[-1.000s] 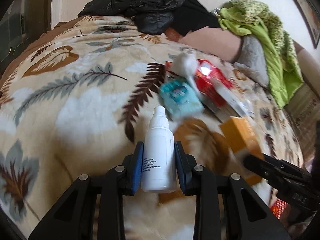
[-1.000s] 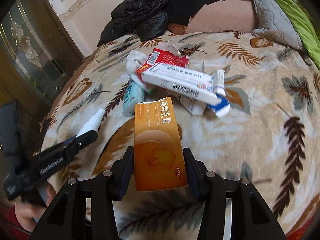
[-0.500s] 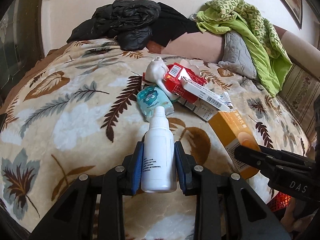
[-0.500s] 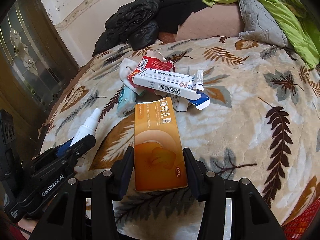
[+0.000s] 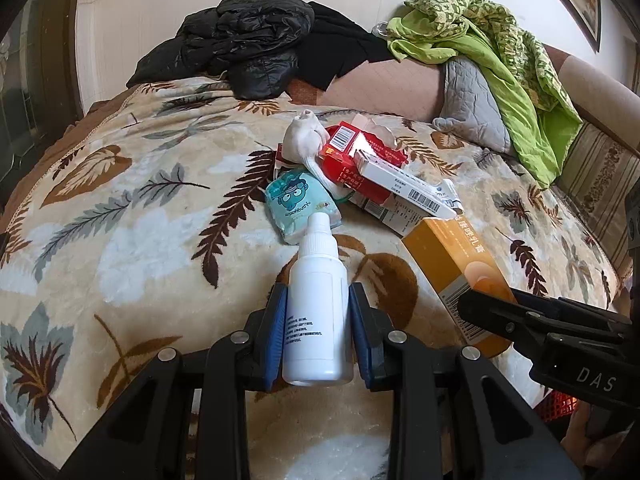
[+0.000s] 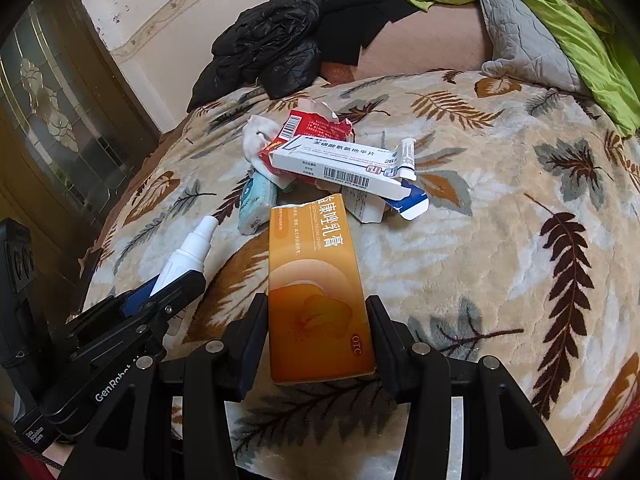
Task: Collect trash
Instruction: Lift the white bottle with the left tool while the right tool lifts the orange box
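Observation:
My left gripper (image 5: 318, 320) is shut on a white plastic bottle (image 5: 316, 312), held above the leaf-patterned blanket (image 5: 132, 240); the bottle also shows in the right wrist view (image 6: 188, 252). My right gripper (image 6: 316, 328) is shut on an orange box (image 6: 316, 292), which shows at the right of the left wrist view (image 5: 456, 272). Ahead on the blanket lies a pile of trash: a red box (image 5: 352, 160), a white box (image 6: 340, 164), a teal tissue pack (image 5: 300, 204) and a crumpled white tissue (image 5: 300, 140).
Black jackets (image 5: 240, 44) and a green cloth (image 5: 500, 48) over a grey pillow (image 5: 472, 108) lie at the far end of the bed. A red mesh basket (image 6: 608, 440) shows at the lower right. A dark glass-fronted cabinet (image 6: 52, 120) stands on the left.
Both grippers have pulled back and risen with the bottle and the orange box still held; the trash pile now looks farther away and more of the wall shows.

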`<action>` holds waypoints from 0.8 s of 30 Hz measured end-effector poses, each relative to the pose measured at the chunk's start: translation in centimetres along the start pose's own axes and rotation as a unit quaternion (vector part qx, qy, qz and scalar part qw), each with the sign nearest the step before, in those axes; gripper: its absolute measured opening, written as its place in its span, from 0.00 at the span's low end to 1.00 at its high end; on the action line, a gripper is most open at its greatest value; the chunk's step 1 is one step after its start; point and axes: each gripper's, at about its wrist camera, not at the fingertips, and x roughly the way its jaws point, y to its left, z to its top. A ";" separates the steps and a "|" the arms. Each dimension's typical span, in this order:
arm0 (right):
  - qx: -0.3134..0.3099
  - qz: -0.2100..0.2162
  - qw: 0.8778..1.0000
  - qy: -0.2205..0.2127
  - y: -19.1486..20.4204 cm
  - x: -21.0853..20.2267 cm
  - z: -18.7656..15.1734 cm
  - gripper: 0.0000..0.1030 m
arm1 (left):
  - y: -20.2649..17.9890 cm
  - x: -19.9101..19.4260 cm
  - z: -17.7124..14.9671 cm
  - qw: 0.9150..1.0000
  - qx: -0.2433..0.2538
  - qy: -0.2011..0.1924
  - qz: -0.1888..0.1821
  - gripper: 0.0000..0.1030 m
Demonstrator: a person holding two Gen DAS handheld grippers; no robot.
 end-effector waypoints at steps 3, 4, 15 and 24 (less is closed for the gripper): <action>0.002 -0.001 1.000 0.000 -0.1 -0.1 0.0 0.51 | -0.3 0.1 0.0 1.000 0.006 -0.001 0.002 0.28; 0.002 -0.001 1.000 -0.001 -0.2 -0.1 -0.1 0.51 | -0.3 0.1 0.0 1.000 0.007 -0.002 0.003 0.28; 0.007 -0.002 1.000 -0.004 -0.3 -0.3 0.0 0.51 | -0.5 0.0 -0.1 1.000 0.008 -0.003 0.003 0.28; 0.024 0.006 1.000 -0.013 -1.2 -1.7 -0.2 0.51 | -0.9 -0.3 0.0 1.000 0.015 -0.006 -0.008 0.28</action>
